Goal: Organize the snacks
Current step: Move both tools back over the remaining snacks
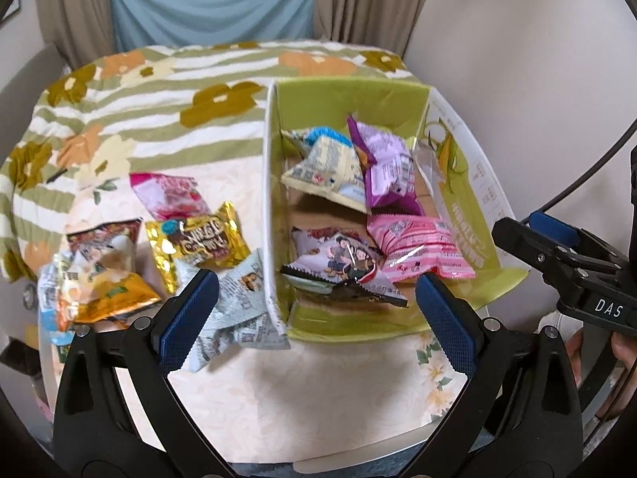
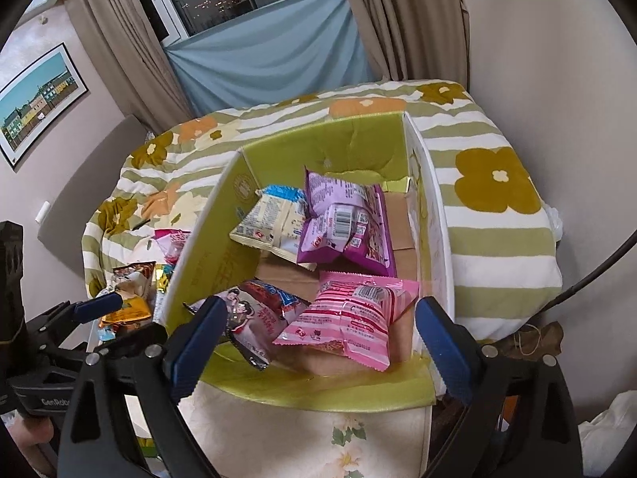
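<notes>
Snacks are split between two places: four packets already lie in the green box (image 1: 350,91), and a loose heap waits on the table (image 1: 302,398) outside its left wall. We find the left gripper (image 1: 314,318) with its jaws wide apart and nothing between them, hovering over the box's near left corner. The grey-white packet (image 1: 239,310) lies just beyond its left finger, leaning against the box wall; the gold packet (image 1: 199,243) sits ahead and further left, with the red-pink packet (image 1: 171,195) beyond it and an orange packet (image 1: 107,298) at the far left.

The right gripper (image 2: 318,342) also stands wide apart and empty, above the near end of the box; the pink striped packet (image 2: 354,318) rests directly ahead between its fingers but is not pinched.

We judge the next pick to be the grey-white packet, being nearest the left gripper. To do it well, we would shift left clear of the wall, come down over the packet's puffed middle, and close on it alone, since the gold packet overlaps its far corner. We would keep the right gripper clear while the left carries over the wall.
</notes>
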`<state>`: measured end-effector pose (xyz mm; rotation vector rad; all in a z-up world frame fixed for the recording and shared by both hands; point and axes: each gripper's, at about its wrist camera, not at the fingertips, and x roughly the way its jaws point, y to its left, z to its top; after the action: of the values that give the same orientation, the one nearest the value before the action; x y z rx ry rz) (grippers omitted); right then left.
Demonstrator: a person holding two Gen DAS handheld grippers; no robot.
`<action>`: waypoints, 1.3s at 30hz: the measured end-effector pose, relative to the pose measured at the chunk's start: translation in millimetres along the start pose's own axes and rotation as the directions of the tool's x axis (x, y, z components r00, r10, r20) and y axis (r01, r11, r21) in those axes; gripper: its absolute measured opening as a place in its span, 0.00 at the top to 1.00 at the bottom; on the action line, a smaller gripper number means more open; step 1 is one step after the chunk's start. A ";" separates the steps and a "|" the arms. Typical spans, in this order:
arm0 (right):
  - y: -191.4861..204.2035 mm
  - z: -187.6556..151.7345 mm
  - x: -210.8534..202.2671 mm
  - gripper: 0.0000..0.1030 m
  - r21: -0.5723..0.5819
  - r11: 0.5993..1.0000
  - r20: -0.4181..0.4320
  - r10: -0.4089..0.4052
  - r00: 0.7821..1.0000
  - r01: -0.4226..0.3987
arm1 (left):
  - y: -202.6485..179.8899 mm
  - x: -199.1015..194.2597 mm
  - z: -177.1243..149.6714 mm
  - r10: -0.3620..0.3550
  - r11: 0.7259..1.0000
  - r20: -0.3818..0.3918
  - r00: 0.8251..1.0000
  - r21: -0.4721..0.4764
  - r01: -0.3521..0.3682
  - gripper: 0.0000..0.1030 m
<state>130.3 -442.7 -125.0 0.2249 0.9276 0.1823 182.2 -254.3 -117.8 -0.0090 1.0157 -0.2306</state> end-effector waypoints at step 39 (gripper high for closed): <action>280.7 -8.7 86.1 0.08 -0.106 0.989 -0.063 0.094 0.994 -0.101 | 347.6 -43.4 -61.3 -0.070 0.985 -0.070 0.995 -0.162 0.058 0.04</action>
<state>157.4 -150.2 -120.7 0.1643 0.9617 0.3309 173.6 99.5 -153.5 -0.1798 1.1077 -0.2091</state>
